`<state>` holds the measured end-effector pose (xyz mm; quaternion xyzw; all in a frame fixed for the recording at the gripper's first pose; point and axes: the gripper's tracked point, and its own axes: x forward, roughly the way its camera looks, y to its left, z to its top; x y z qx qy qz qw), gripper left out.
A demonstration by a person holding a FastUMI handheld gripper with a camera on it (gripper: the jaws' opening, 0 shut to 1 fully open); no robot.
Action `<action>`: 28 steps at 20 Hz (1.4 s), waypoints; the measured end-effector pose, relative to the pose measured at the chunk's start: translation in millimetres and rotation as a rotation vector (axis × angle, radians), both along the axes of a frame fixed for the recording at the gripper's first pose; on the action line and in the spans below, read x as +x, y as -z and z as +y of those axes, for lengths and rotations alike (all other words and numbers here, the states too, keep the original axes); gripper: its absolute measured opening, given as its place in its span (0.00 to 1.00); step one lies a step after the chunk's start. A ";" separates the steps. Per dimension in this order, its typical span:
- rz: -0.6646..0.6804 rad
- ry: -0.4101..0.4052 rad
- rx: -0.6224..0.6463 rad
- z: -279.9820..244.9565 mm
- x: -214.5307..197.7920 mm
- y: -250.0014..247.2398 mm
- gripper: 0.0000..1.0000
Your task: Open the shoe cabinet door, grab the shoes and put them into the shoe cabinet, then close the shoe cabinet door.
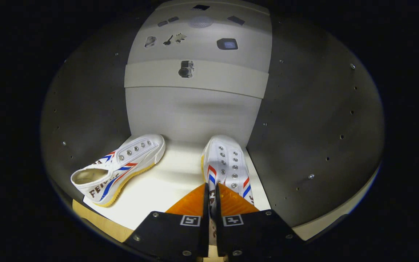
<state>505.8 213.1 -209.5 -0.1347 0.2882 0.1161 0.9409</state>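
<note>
White cabinet floor (166, 182) between dark side walls, tongs (211, 193) clamped on right shoe (227, 163).

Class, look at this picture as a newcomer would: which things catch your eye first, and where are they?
Two white shoes with red and blue stripes inside the cabinet. One shoe lies on the white shelf, off to the side; the other shoe points at the back wall, its heel edge pinched in the gripper.

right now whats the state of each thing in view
tongs: closed on the right sneaker's edge
right sneaker: upright on the cabinet shelf, toe toward the back, held
left sneaker: on the shelf, tipped on its side, free
shoe cabinet: open, both sneakers inside
</note>
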 end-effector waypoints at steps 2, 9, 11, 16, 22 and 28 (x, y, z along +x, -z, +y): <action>-0.040 -0.011 0.030 6.7 -1.4 -13.0 0.18; -0.103 -0.034 0.066 11.7 -48.3 -48.3 0.49; -0.128 -0.051 0.077 13.3 -68.4 -64.2 0.67; -0.198 -0.064 0.129 9.7 -134.0 -101.6 0.94; -0.261 -0.048 0.184 -19.8 -229.8 -138.1 0.95; -0.331 -0.011 0.131 -74.5 -313.3 -163.1 0.95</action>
